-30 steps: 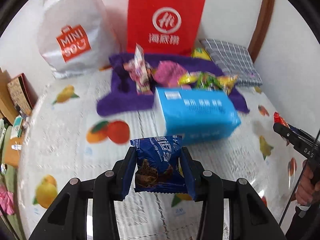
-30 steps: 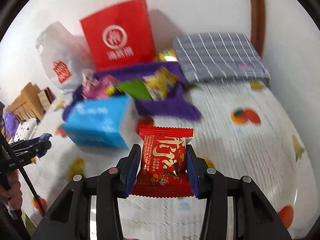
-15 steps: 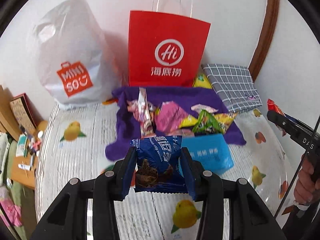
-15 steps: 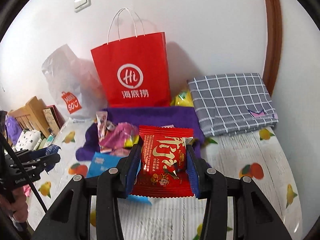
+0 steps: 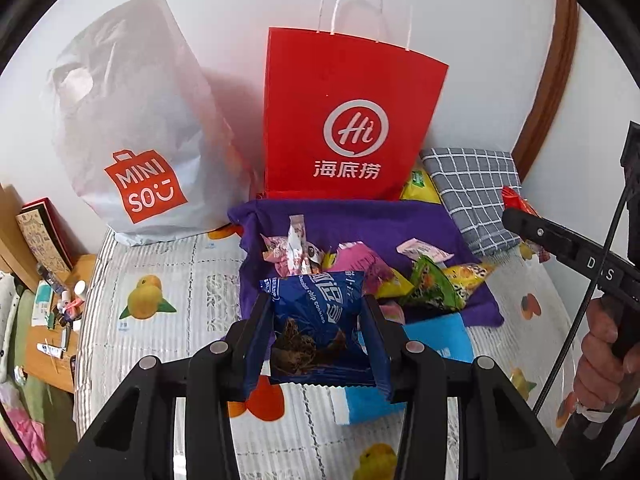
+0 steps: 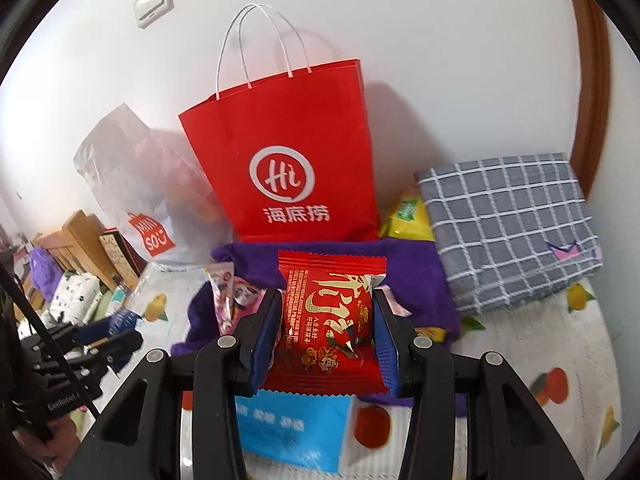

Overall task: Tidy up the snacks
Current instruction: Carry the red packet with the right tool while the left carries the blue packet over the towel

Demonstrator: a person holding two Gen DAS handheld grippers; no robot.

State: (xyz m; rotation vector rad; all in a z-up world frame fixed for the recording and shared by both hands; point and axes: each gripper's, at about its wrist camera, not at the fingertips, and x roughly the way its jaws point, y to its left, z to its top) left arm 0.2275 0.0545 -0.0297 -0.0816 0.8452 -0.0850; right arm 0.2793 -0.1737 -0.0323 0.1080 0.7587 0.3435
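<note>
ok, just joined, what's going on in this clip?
A person is sorting snacks on a bed, with a hand-held gripper in each hand. The left hand-held gripper is shut on a blue chocolate chip cookie packet; the right hand-held gripper is shut on a red snack packet. Both are held up in the air, facing a red Haidilao paper bag against the wall. More loose snacks lie on a purple cloth in front of that bag, with a blue tissue pack nearer.

Straight ahead, the red paper bag (image 5: 352,120) and white plastic bag (image 5: 128,128) wall off the far side. Loose snacks (image 5: 400,272) crowd the purple cloth (image 5: 360,216); the bare bedsheet (image 5: 160,280) at left lies open.
</note>
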